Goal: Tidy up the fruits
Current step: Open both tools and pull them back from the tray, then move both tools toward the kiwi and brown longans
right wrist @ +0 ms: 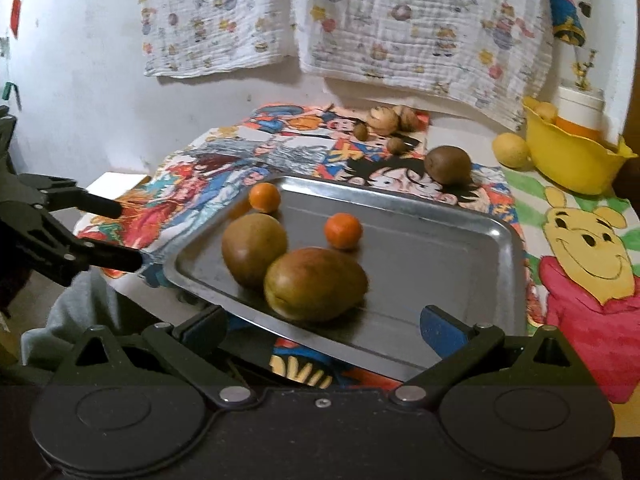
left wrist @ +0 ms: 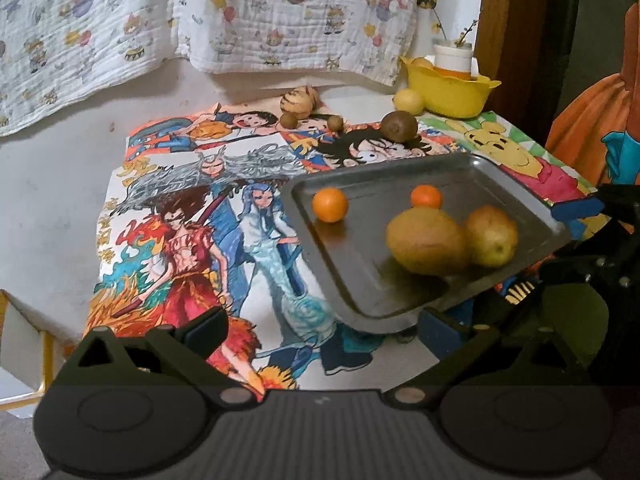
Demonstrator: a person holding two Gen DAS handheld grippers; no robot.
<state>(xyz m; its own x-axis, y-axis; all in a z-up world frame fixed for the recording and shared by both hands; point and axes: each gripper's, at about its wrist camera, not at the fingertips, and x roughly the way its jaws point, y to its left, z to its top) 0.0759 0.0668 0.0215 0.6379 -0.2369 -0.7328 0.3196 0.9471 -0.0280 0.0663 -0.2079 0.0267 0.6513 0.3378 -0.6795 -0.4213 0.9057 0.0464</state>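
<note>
Left gripper (left wrist: pixel 320 332): jaws standing wide apart, holding nothing, hovering over the tray's near left corner.
Right gripper (right wrist: pixel 324 328): jaws also spread wide and empty, hanging over the tray's near edge.
Tray (left wrist: pixel 500 172): sitting on the cartoon cloth (left wrist: pixel 180 240), already carrying four fruits.
Mangoes: two lying touching each other near the tray's front, one (left wrist: pixel 428 242) larger, one (left wrist: pixel 492 236) rounder.
Oranges: two sitting apart toward the tray's back, one (left wrist: pixel 330 205) left, one (left wrist: pixel 427 197) just behind the mangoes.
Kiwi (left wrist: pixel 399 125): waiting on the cloth just beyond the tray's far rim.
Small fruits: two small brown ones (left wrist: pixel 289 120) (left wrist: pixel 335 123) and a striped one (left wrist: pixel 298 103) lying further back.
Lemon (left wrist: pixel 409 101): resting against the yellow bowl (left wrist: pixel 452 96).
Progress: looking partly done; roughly half the fruit is lying outside the tray.
</note>
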